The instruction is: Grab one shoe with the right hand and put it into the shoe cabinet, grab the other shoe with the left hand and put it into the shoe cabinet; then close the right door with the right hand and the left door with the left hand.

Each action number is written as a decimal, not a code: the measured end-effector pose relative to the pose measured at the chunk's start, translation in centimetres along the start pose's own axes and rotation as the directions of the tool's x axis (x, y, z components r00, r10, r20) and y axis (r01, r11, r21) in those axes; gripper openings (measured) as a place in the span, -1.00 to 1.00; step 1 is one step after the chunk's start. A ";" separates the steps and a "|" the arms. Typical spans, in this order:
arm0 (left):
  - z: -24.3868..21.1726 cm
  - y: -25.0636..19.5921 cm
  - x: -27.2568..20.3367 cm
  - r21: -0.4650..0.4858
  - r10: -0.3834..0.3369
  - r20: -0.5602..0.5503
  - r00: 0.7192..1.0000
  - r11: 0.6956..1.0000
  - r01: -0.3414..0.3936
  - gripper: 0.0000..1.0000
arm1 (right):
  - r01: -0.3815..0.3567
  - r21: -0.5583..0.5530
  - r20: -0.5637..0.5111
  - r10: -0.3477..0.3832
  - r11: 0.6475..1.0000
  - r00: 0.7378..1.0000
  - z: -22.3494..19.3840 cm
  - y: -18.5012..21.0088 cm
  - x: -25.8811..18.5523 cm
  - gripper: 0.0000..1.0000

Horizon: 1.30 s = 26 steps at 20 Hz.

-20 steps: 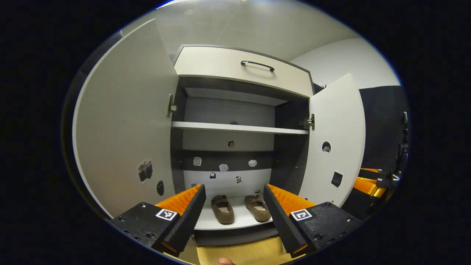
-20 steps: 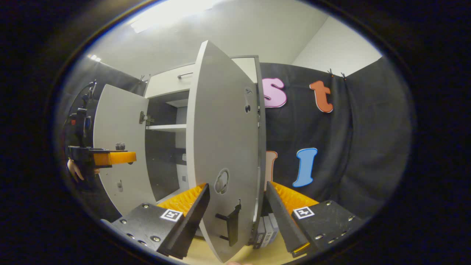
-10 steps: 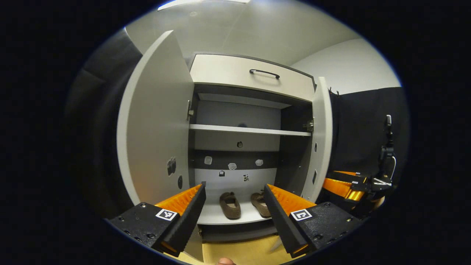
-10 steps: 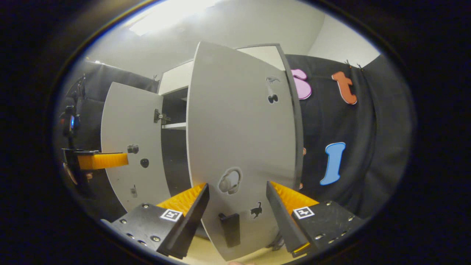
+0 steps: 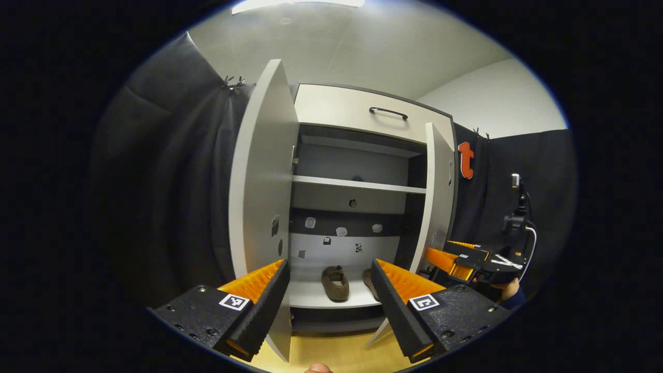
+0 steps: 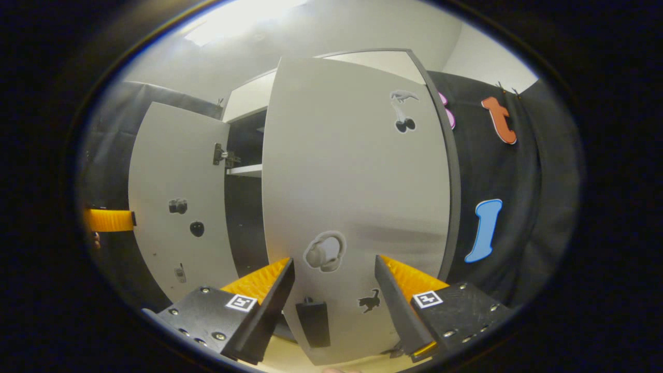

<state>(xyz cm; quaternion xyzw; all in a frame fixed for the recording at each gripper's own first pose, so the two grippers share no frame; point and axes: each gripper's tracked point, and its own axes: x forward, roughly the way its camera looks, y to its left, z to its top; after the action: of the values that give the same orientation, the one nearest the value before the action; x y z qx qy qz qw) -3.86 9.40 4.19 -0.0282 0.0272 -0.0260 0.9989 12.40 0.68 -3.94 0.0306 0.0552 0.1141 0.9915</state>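
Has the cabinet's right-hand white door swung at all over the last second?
Yes. In the left gripper view the right white door has swung inward toward the cabinet's fixed middle shelf, now nearly edge-on and partly closed.

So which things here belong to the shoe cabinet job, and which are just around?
Part of the job:
shoes on the bottom shelf
right door, partly swung in
left door, open
left gripper, right gripper, jaws apart

Just around:
top drawer
middle shelf
stickers on the doors
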 end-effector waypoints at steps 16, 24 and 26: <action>0.5 11.5 -5.4 -0.034 0.308 0.022 0.951 0.951 -0.308 0.84 | 0.033 0.005 0.007 -0.033 0.999 0.999 -0.6 0.5 4.6 0.79; -0.7 15.2 -4.1 -0.030 0.348 -0.004 0.938 0.937 -0.347 0.93 | 0.063 -0.030 -0.002 -0.063 0.998 0.998 -1.3 0.8 5.4 0.87; -1.1 16.3 -3.2 -0.028 0.354 -0.012 0.935 0.935 -0.354 0.93 | 0.069 -0.043 0.023 -0.069 0.997 0.997 -0.9 1.3 5.1 0.87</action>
<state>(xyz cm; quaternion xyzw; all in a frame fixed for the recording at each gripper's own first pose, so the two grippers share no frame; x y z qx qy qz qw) -6.27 25.75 2.36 -0.0375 0.0357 0.1544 0.9867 16.92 3.12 -5.22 0.0081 0.0433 0.0806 0.9958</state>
